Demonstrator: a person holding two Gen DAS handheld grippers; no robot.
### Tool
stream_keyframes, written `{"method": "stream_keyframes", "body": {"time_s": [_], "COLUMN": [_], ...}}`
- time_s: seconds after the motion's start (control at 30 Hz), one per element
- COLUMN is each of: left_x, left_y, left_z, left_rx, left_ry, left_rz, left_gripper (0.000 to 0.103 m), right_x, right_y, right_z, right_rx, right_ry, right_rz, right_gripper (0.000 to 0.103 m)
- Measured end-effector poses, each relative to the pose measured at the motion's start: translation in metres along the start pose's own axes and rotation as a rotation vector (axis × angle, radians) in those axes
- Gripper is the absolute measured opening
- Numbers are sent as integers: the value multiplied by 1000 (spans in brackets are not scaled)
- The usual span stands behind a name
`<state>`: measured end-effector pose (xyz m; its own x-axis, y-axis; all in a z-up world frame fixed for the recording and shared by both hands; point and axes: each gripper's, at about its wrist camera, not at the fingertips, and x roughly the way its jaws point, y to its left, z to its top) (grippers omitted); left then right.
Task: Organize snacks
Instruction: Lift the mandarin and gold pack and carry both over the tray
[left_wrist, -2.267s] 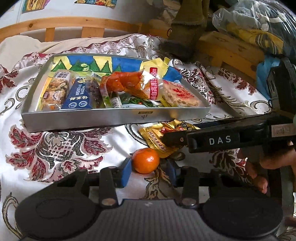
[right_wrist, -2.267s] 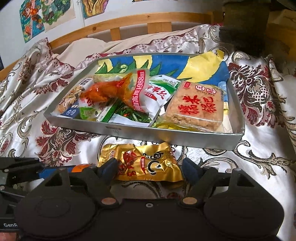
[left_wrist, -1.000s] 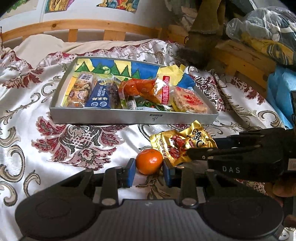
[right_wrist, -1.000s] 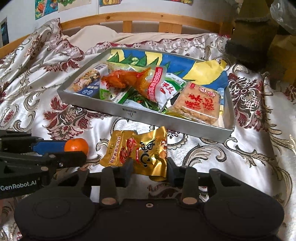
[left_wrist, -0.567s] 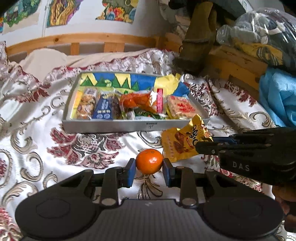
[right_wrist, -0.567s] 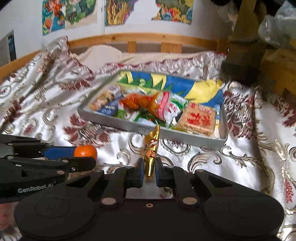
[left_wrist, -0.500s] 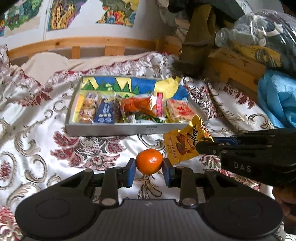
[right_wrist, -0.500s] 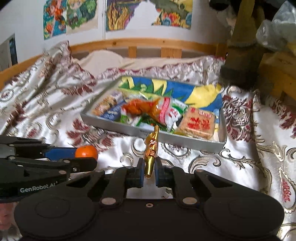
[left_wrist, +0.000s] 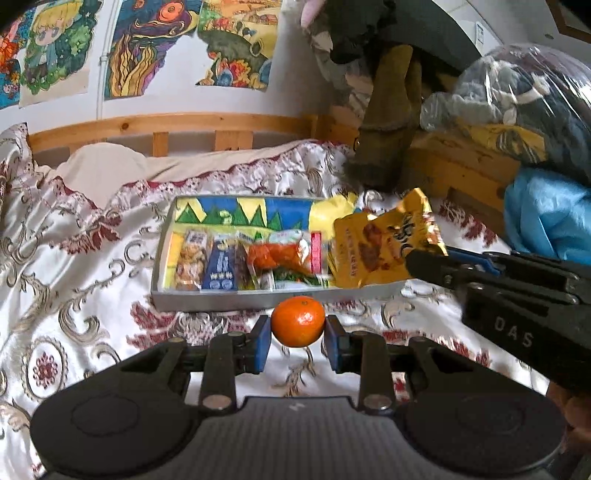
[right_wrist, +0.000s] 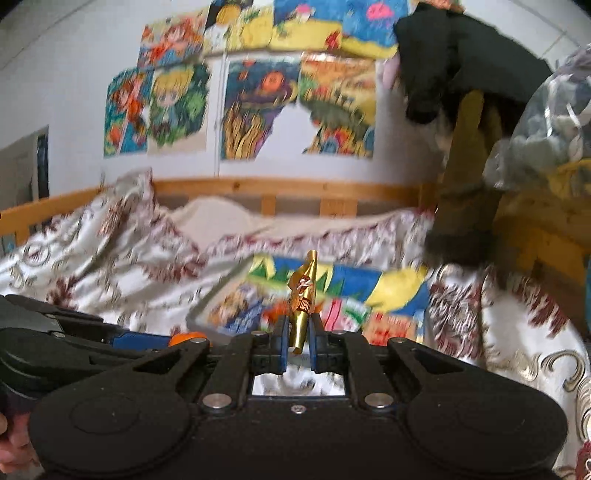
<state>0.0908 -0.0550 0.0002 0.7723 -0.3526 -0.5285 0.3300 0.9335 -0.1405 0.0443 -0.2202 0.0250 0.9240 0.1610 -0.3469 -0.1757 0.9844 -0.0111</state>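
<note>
Broadly, a floral bedspread (left_wrist: 74, 258) fills both views, with a grey tray (left_wrist: 221, 299) of snack packets lying on it at twelve o'clock from the left gripper (left_wrist: 298, 338). That gripper's blue pads pinch a mandarin (left_wrist: 298, 321), lifted clear of the cloth. At two o'clock, the right gripper (right_wrist: 296, 345), its body marked "DAS", is pressed together on a gold snack packet (left_wrist: 384, 251), held above the tray's right end; the packet's print is too blurred to read.
</note>
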Motion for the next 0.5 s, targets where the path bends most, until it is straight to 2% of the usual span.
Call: {"method": "stream_keyframes", "body": {"time_s": [0.23, 0.37, 0.5], "left_x": [21, 46, 78], "left_y": [15, 30, 49], "left_z": [44, 76, 97], "left_rx": [-37, -13, -32], "left_ry": [-50, -82, -66], "left_rz": [33, 80, 94], "left_gripper": [34, 34, 34], "right_x": [27, 56, 94], "right_y": [-17, -26, -36], "right_z": [16, 21, 23], "right_rx": [8, 27, 60], "right_ry": [-112, -128, -116], "right_rz": [-73, -79, -90], "right_gripper": [11, 11, 11]}}
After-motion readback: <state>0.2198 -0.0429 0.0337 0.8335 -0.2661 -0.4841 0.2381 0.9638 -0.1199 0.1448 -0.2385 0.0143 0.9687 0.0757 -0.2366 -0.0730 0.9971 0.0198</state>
